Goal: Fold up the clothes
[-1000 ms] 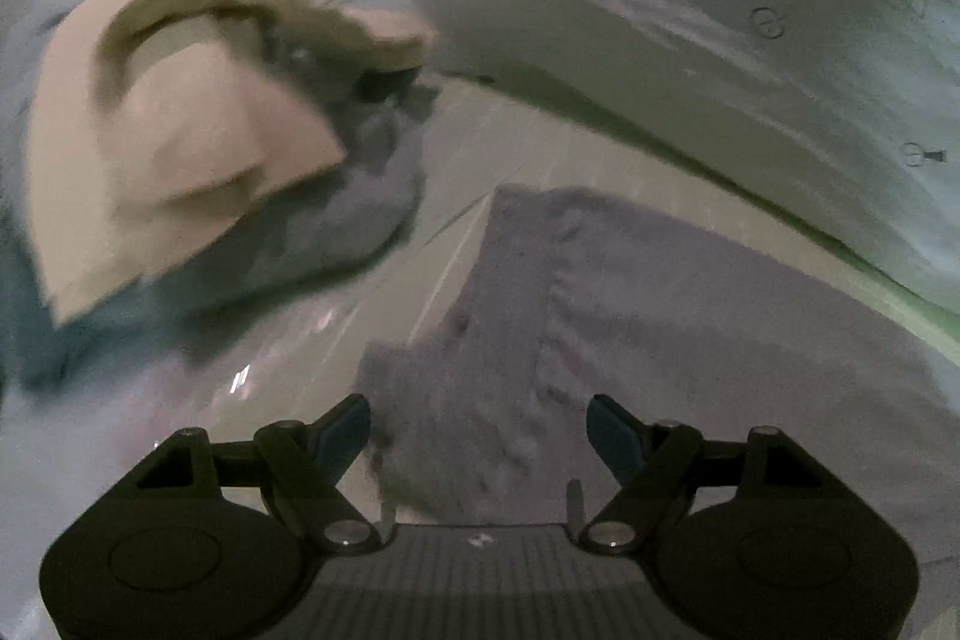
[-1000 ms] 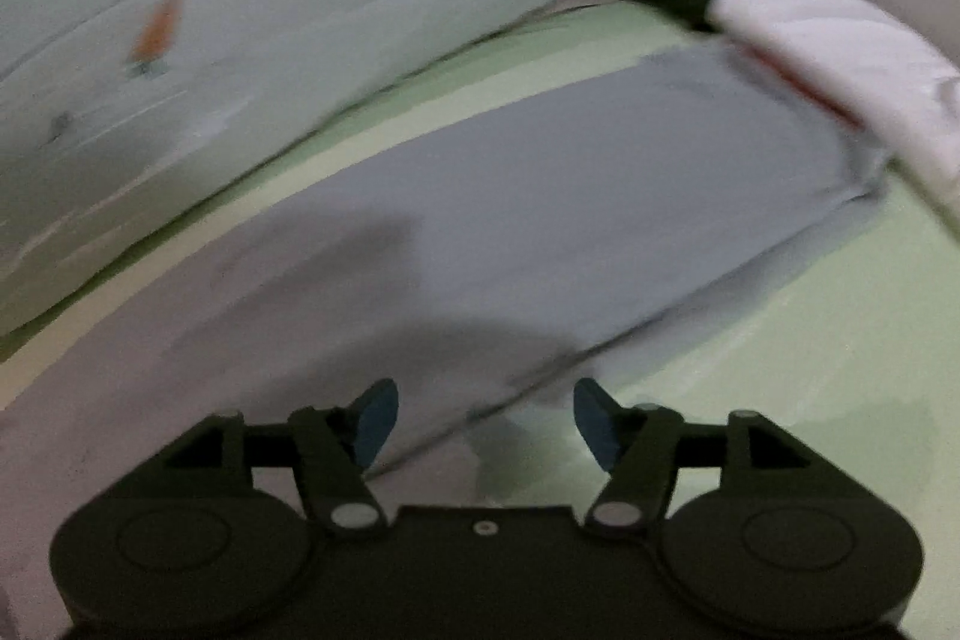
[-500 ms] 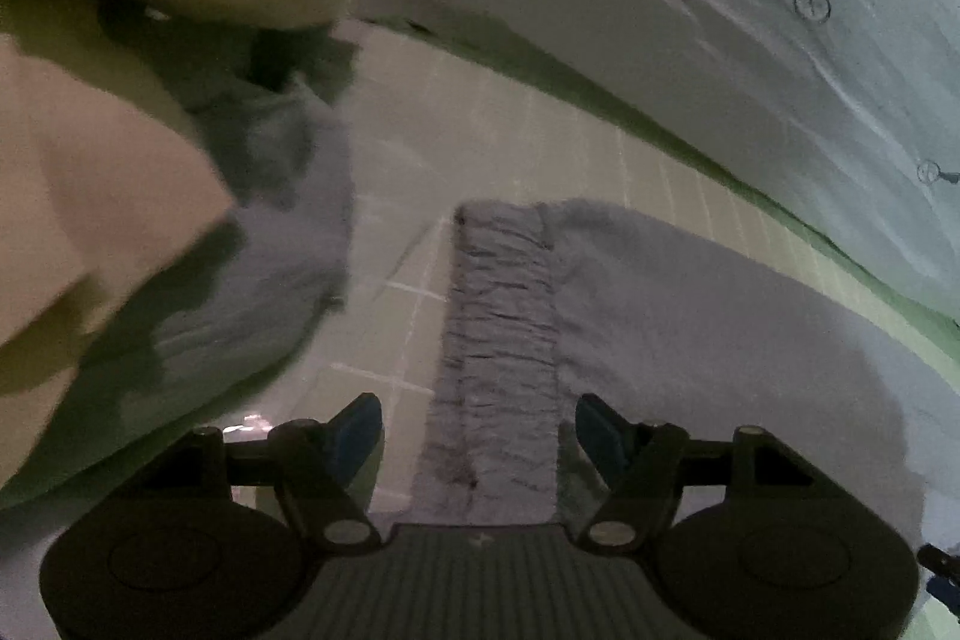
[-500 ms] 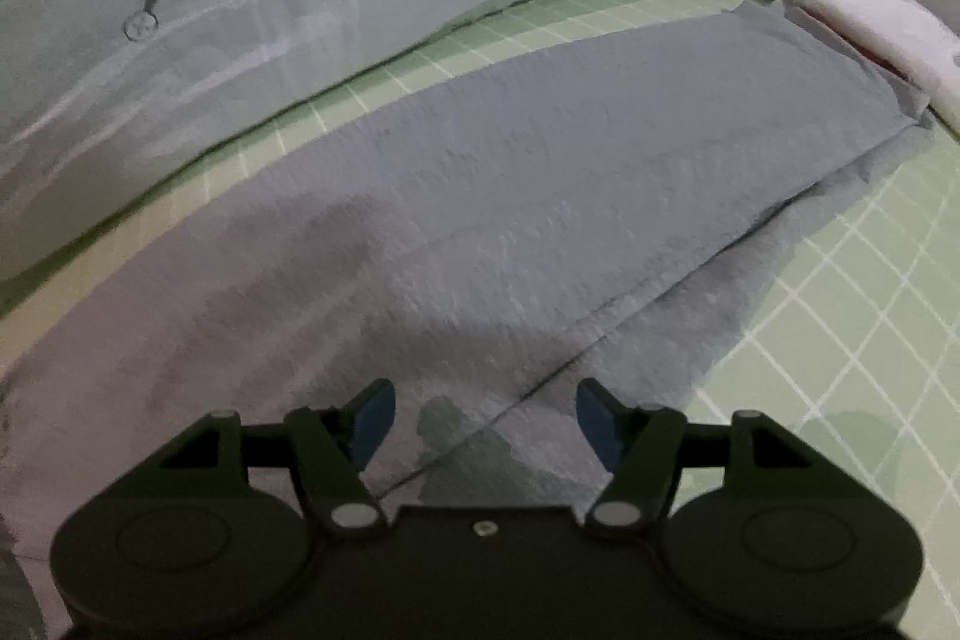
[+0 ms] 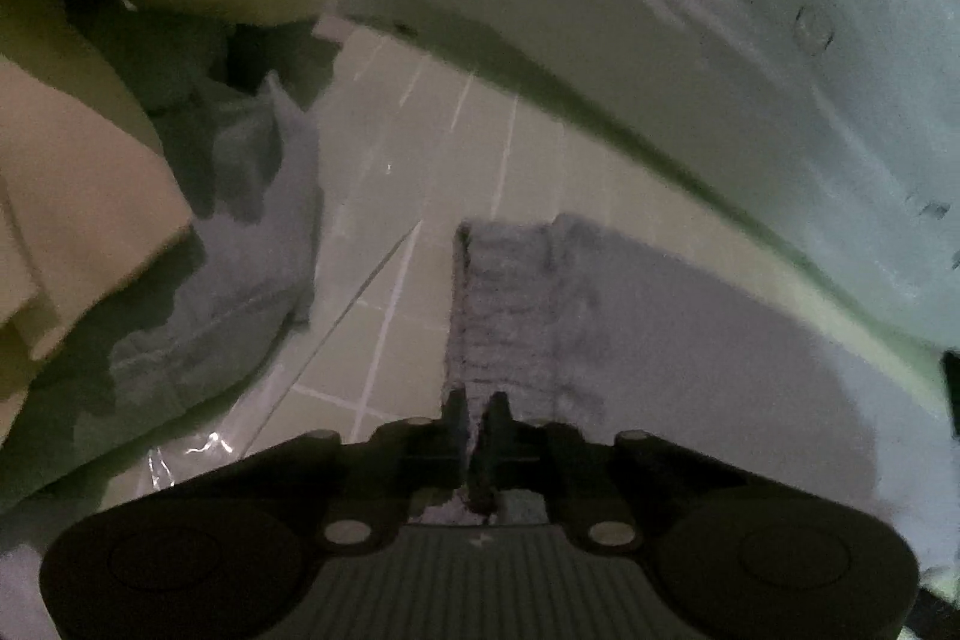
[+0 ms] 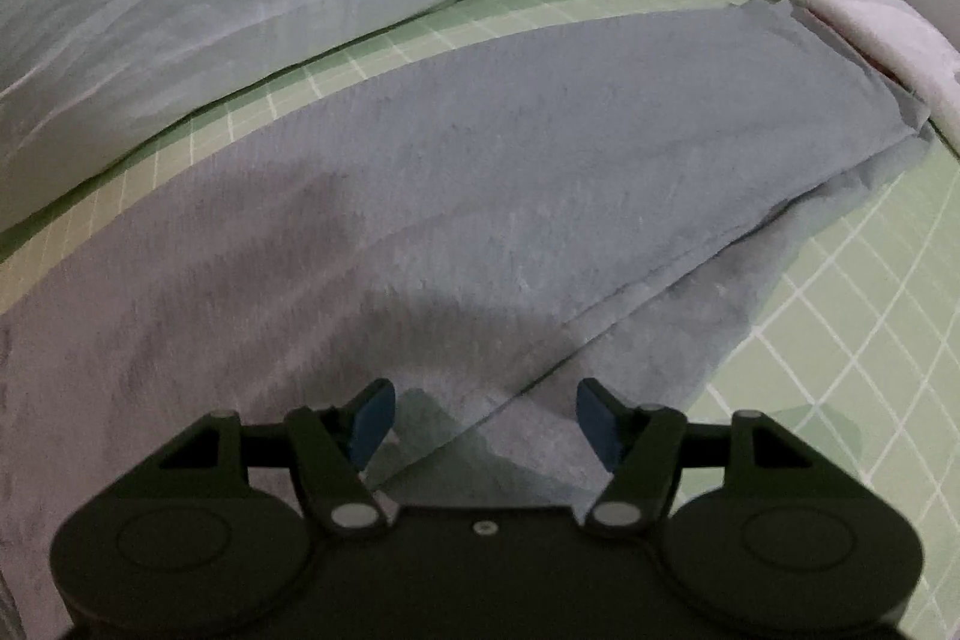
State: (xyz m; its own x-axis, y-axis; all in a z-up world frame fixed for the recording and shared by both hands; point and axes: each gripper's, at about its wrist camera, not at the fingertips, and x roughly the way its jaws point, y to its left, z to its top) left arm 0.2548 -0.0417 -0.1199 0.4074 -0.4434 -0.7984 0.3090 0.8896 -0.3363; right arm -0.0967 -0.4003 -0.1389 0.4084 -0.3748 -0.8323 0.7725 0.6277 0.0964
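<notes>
Left wrist: jaws pinch grey trousers [image 5: 690, 340] waistband edge.

We see dim, soft light — grainy, blurred left view, sharper right view; the black two-finger right gripper [image 6: 485, 421] shadows the flat grey fabric garment [image 6: 510, 196] — edges bend

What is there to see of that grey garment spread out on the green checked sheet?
The grey garment looks like soft, slightly fuzzy fabric, perhaps trousers. It lies flat on the green checked sheet, folded lengthwise so one layer overlaps the other along a diagonal edge. Its gathered, ribbed waistband is pinched between the closed left tongs. The open right tongs hover above the overlapping edge. Its far end touches a white folded cloth.
</notes>
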